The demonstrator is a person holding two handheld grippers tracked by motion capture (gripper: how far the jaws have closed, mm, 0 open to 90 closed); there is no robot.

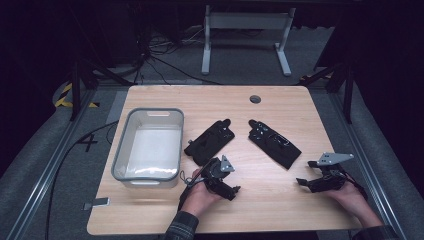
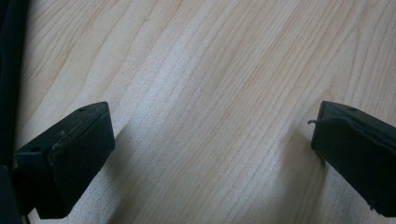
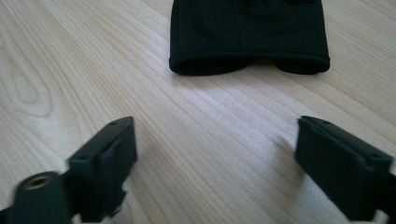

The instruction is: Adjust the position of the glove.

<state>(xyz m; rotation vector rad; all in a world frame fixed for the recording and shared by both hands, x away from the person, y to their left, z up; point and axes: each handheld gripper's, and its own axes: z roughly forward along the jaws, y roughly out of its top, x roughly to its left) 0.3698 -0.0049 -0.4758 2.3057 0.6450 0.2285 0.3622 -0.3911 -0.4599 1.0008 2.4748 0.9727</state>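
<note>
Both black gloves (image 1: 211, 141) (image 1: 274, 142) lie mid-frame on the bench (image 1: 280, 200), outside the empty bin (image 1: 148, 146) at left; left tongs (image 1: 231, 188) and right tongs (image 1: 306, 173) gape, gripping nothing.

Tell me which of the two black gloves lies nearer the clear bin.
The left glove, beside the left gripper. It lies just right of the clear bin, while the right glove lies farther off, toward the right gripper.

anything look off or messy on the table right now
Nothing stands out. The two black gloves lie flat on the table, angled apart, beside the empty clear bin. Both grippers hang open over bare wood, holding nothing.
</note>
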